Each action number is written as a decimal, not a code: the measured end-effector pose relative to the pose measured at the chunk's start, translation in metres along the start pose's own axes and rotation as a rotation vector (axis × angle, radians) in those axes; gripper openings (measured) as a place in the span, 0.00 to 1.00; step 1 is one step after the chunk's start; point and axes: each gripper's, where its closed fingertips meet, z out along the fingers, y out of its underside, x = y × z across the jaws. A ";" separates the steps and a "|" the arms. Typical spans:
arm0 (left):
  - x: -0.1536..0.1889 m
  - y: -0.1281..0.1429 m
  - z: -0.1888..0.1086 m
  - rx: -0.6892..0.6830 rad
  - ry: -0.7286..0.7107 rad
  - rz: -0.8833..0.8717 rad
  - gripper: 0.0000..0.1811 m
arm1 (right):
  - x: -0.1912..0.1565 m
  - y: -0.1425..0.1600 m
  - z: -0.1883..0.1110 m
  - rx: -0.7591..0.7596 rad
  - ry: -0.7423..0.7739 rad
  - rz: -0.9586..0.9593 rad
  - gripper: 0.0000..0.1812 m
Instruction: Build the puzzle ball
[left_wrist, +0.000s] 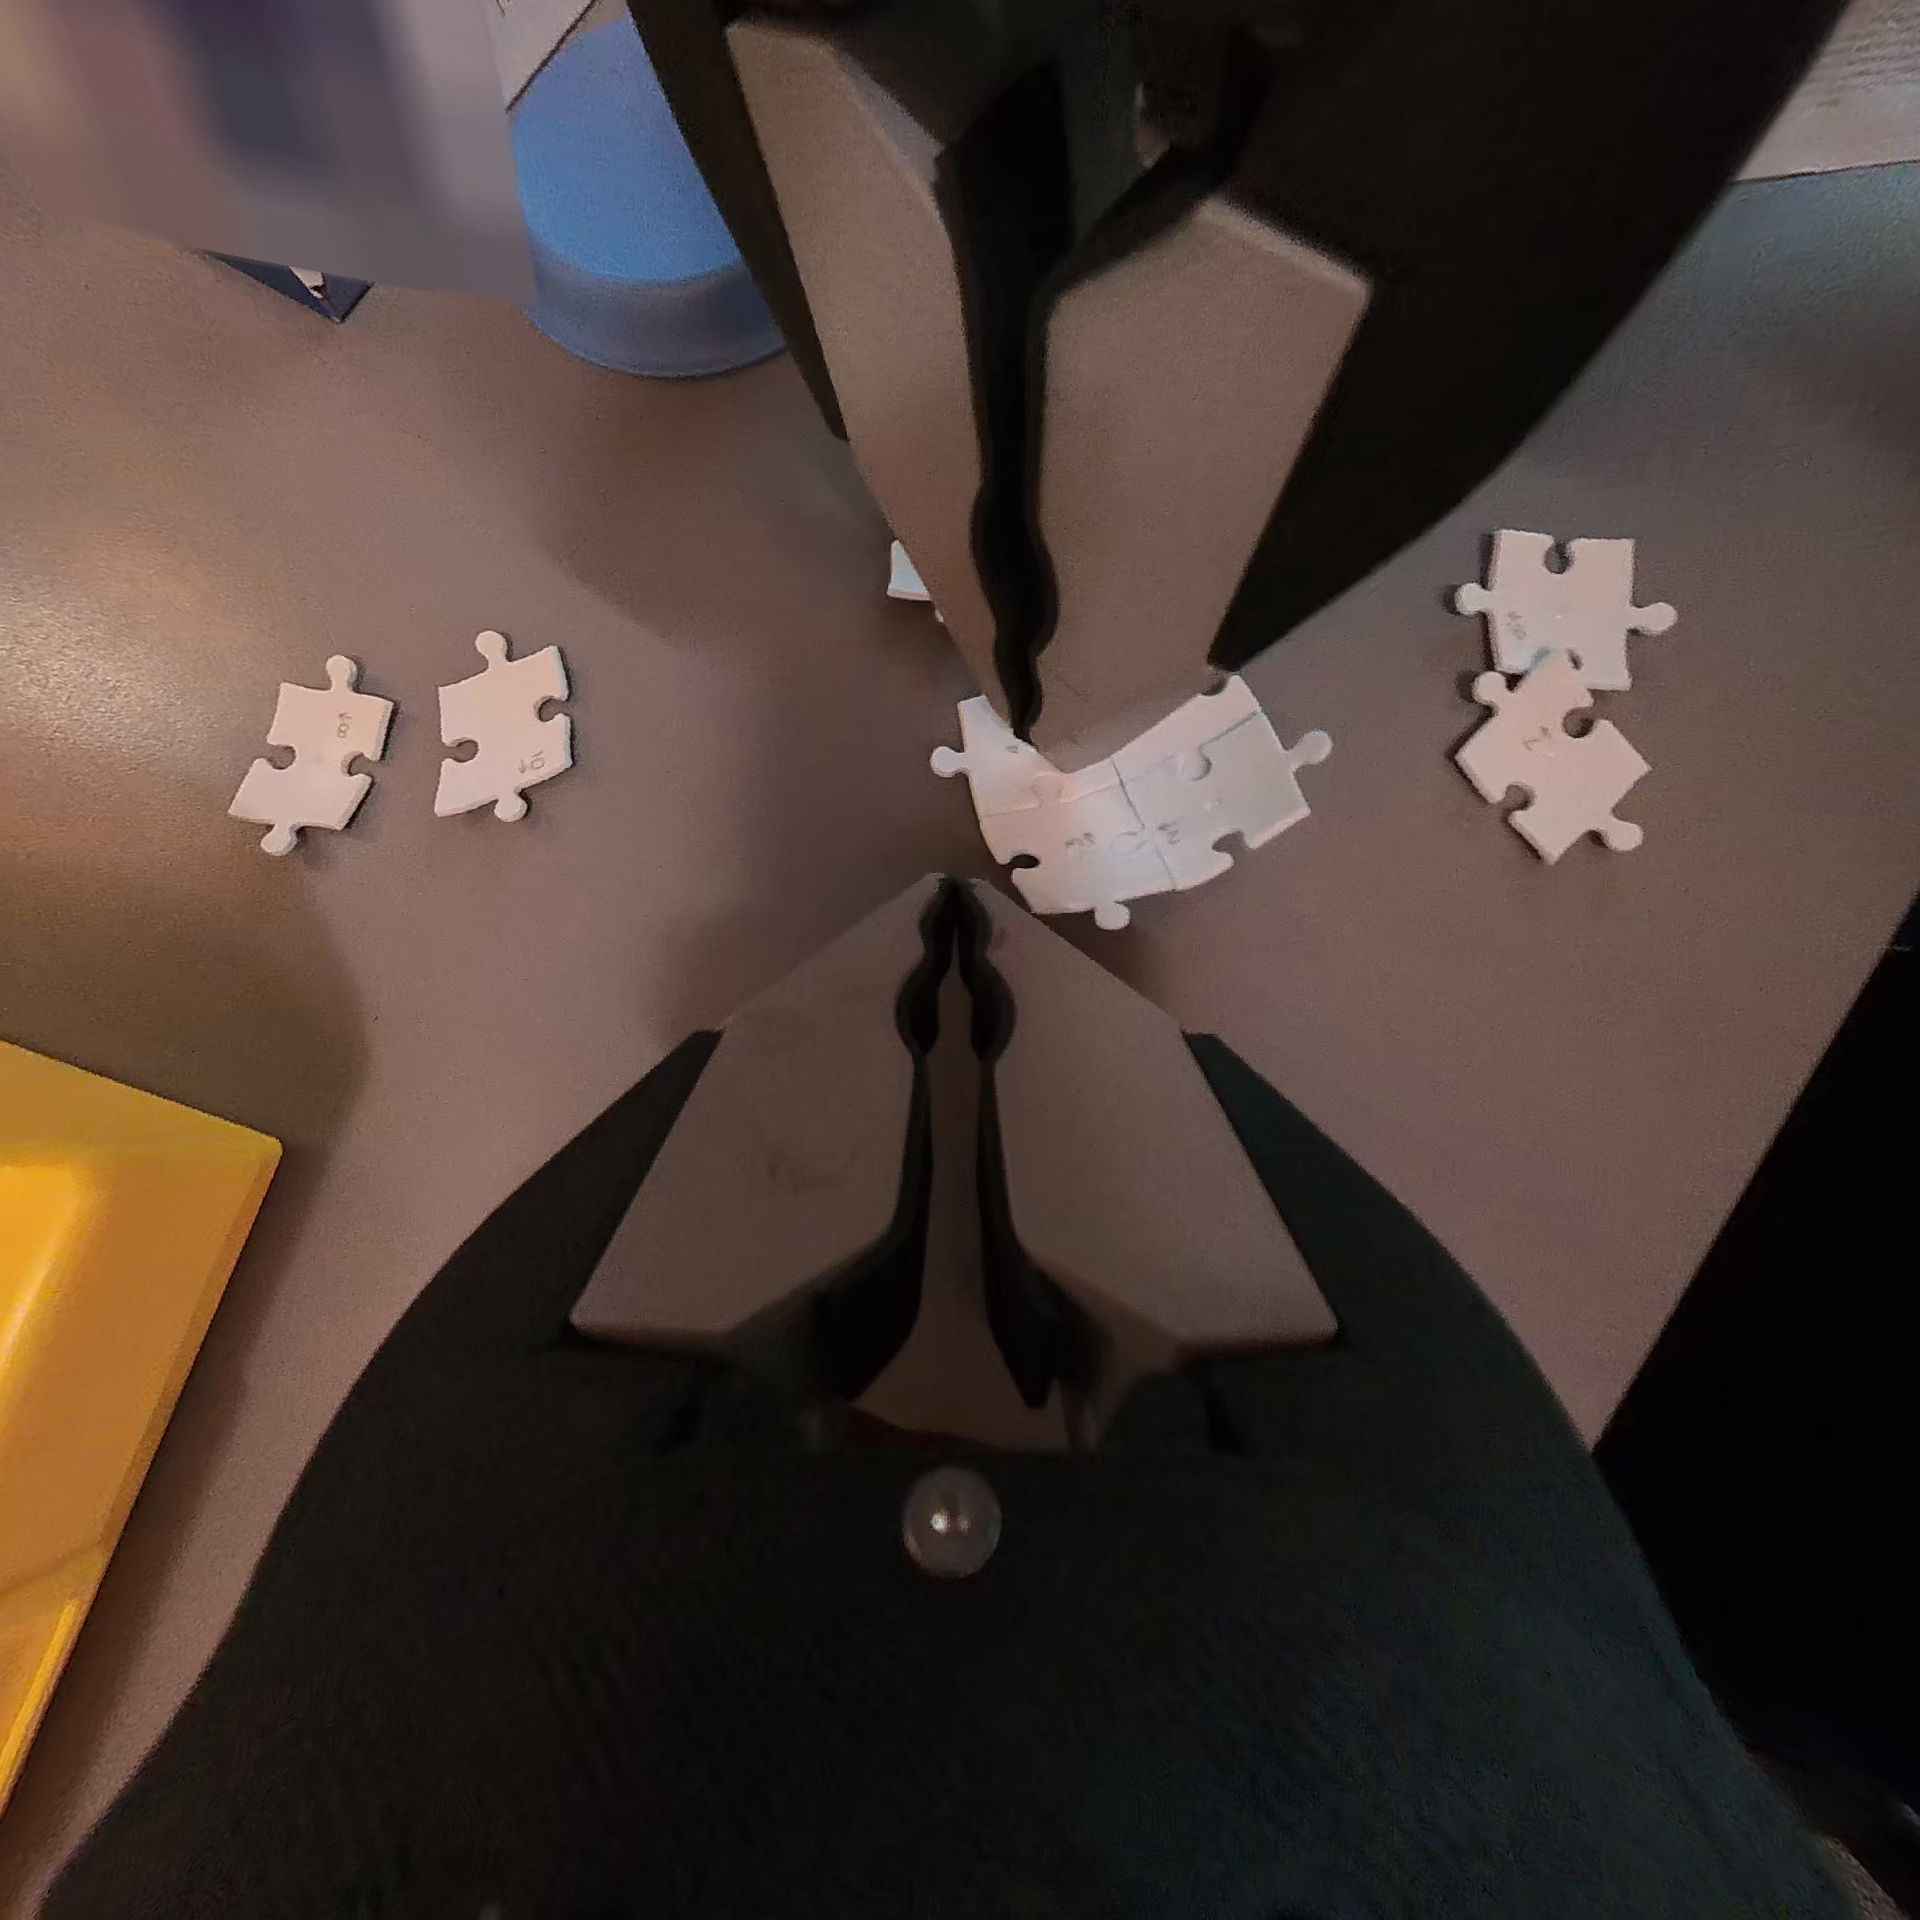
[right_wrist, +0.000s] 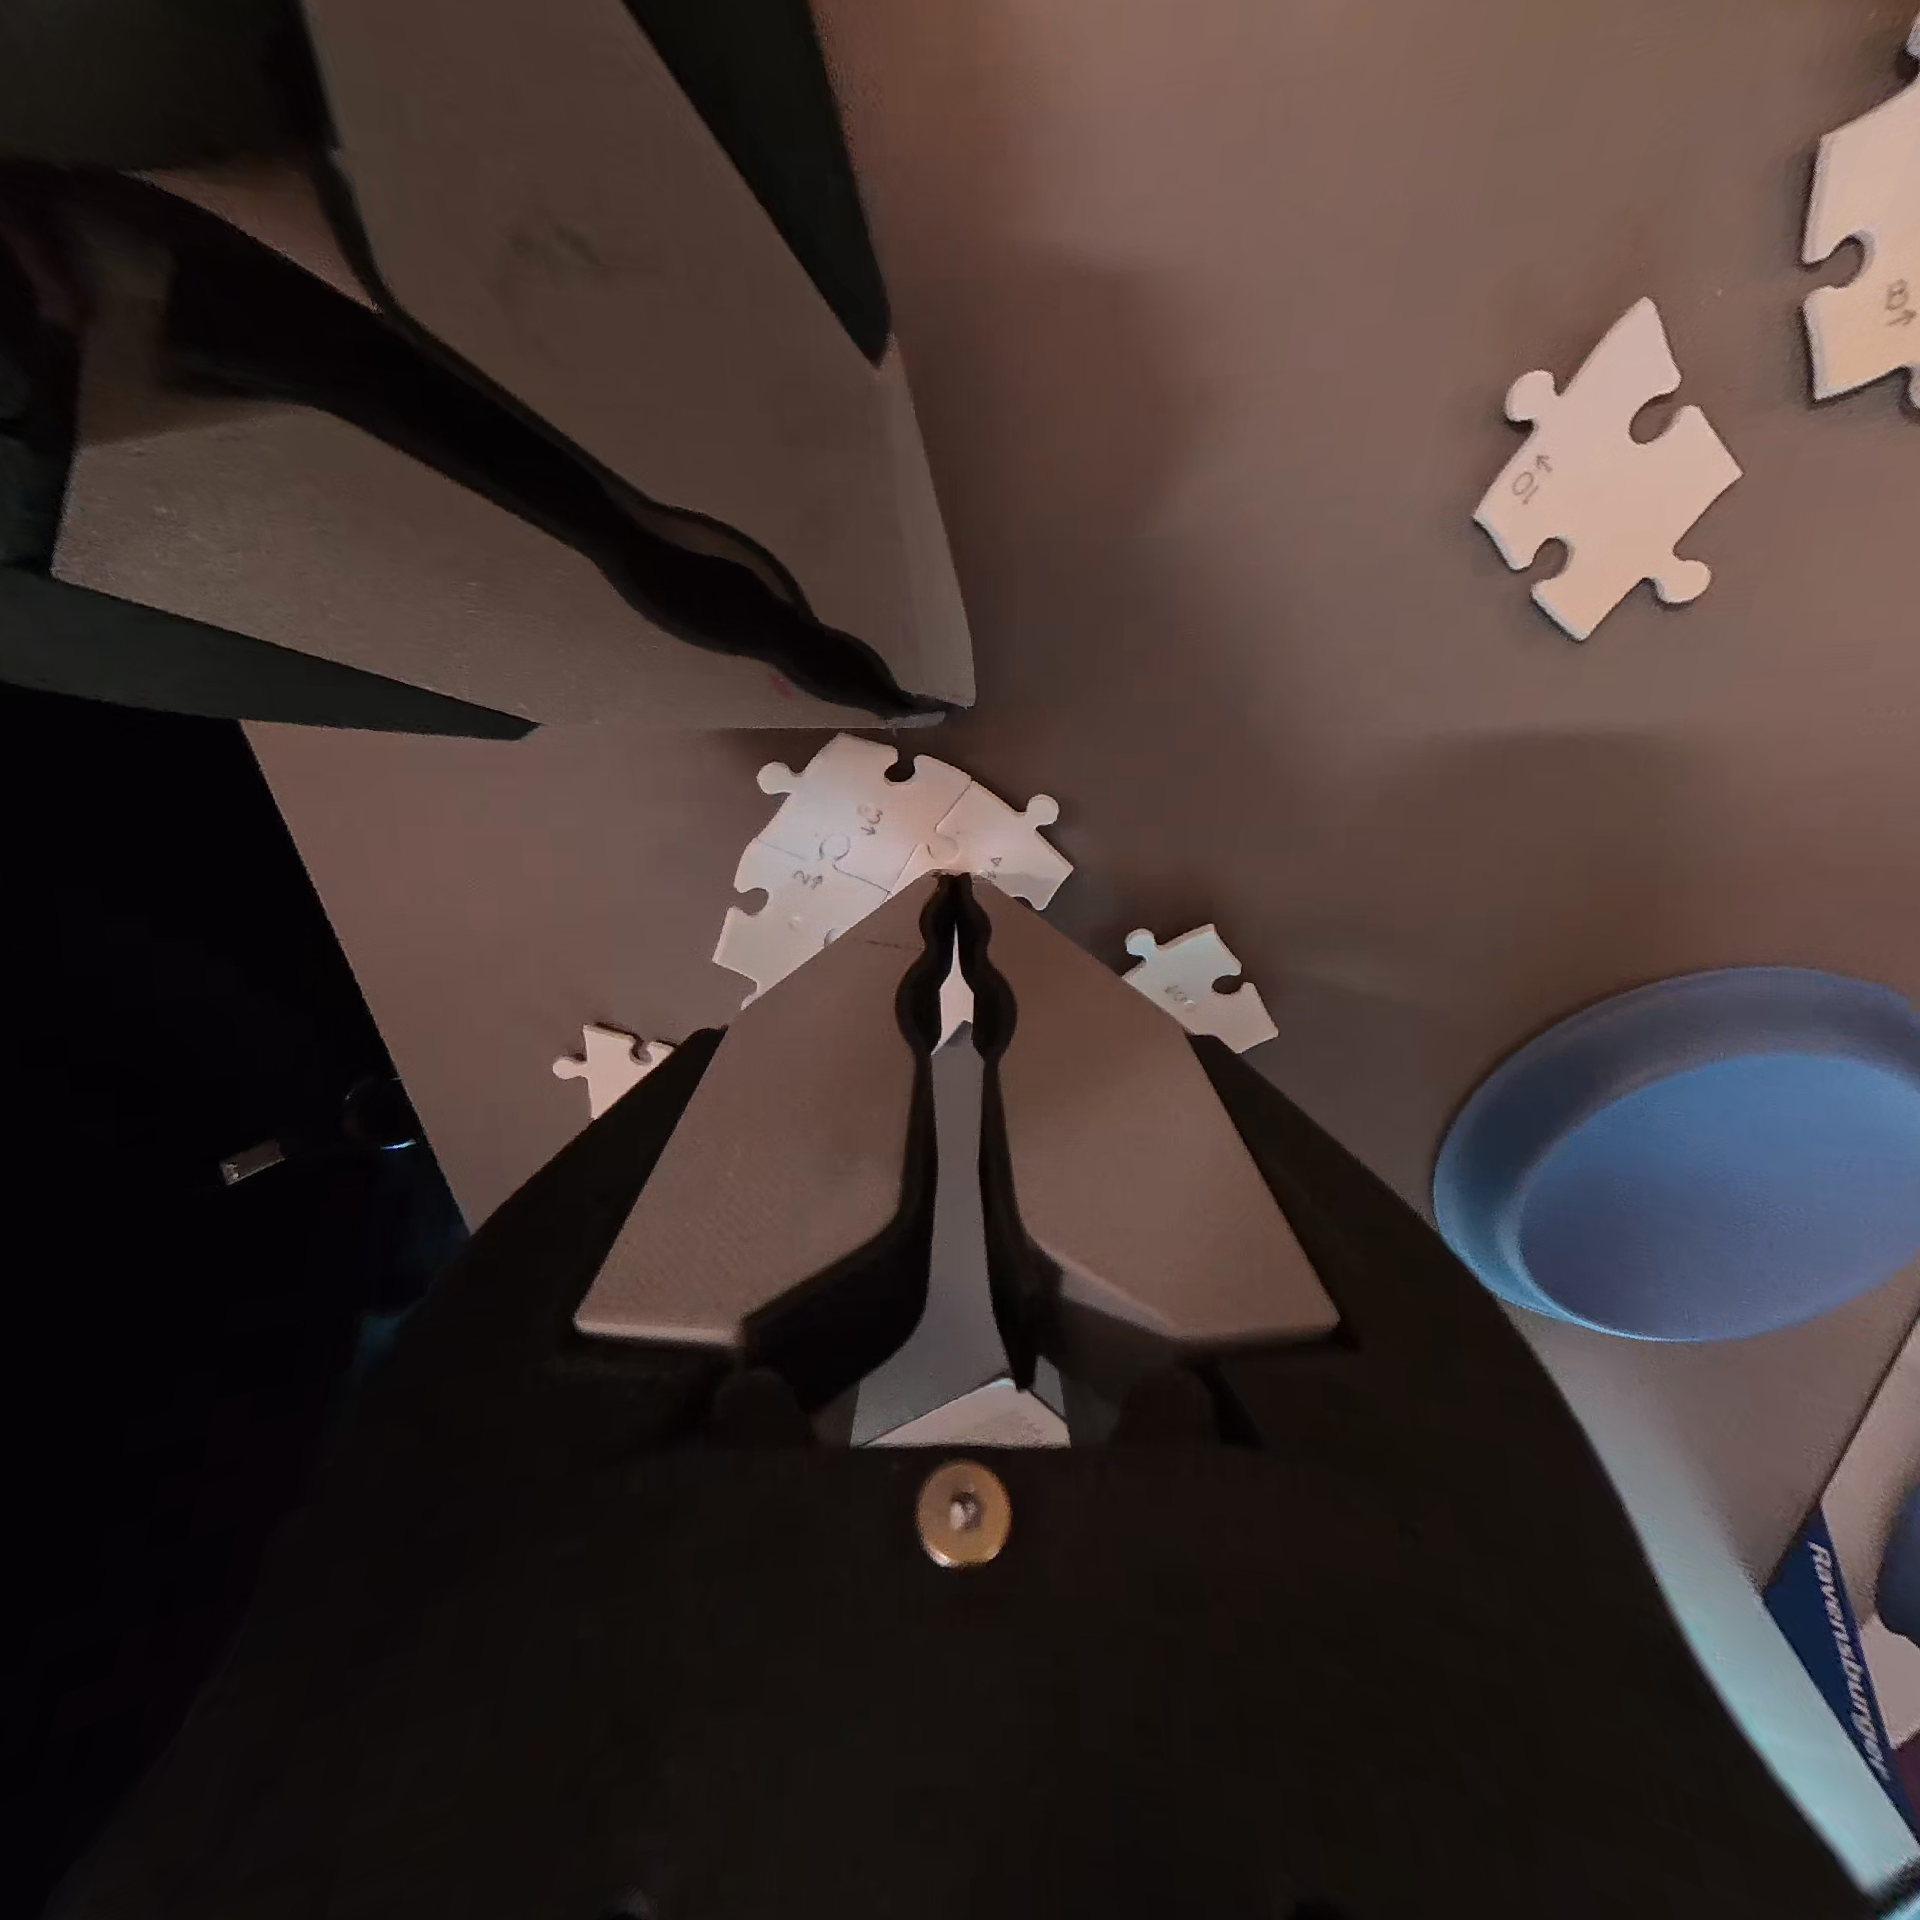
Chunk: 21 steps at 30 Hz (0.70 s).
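white joined puzzle pieces (left_wrist: 1127, 805) lie curved on the grey-brown table (left_wrist: 675, 914), just ahead of the left gripper (left_wrist: 951, 883) and slightly to its right. that gripper's jaws are pressed together with nothing between them, tips hovering just short of the cluster's near edge. from the far side the right gripper (left_wrist: 1023, 717) comes down, its jaws also closed to a thin slit, tips touching the cluster's upper left piece; whether they pinch that piece's edge or merely press on it, i cannot tell

in the left wrist view, two loose pieces (left_wrist: 400, 748) lie well off to the left of the tool, and another two pieces (left_wrist: 1553, 686) lie overlapping to its right. a yellow box (left_wrist: 114, 1351) sits at the near left, and a blue round lid (left_wrist: 634, 239) stands beyond, beside the right gripper's body. a sliver of one more piece peeks from behind that gripper's finger

the right wrist view shows its own gripper (right_wrist: 954, 881) with tips resting at the joined cluster (right_wrist: 862, 847), and the left gripper (right_wrist: 935, 707) entering from the upper left, tips just above the cluster. only this view reveals a single piece (right_wrist: 1205, 987) tucked just right of the right tool's finger, another piece (right_wrist: 608, 1065) partly hidden at its left, and the blue lid's (right_wrist: 1704, 1153) flat inside face to the right. two loose pieces (right_wrist: 1605, 473) lie far ahead to the right. a printed blue and white sheet (right_wrist: 1829, 1652) shows at the near right edge
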 end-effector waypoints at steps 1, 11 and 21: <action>0.000 0.000 0.000 0.005 0.000 -0.001 0.00 | 0.000 0.000 0.000 0.000 -0.011 0.015 0.00; -0.002 0.004 -0.004 0.011 -0.020 -0.023 0.00 | 0.000 0.000 0.000 -0.105 -0.029 0.089 0.00; -0.025 0.009 -0.015 0.062 -0.101 -0.095 0.00 | 0.006 -0.020 -0.070 0.452 -0.177 0.198 0.00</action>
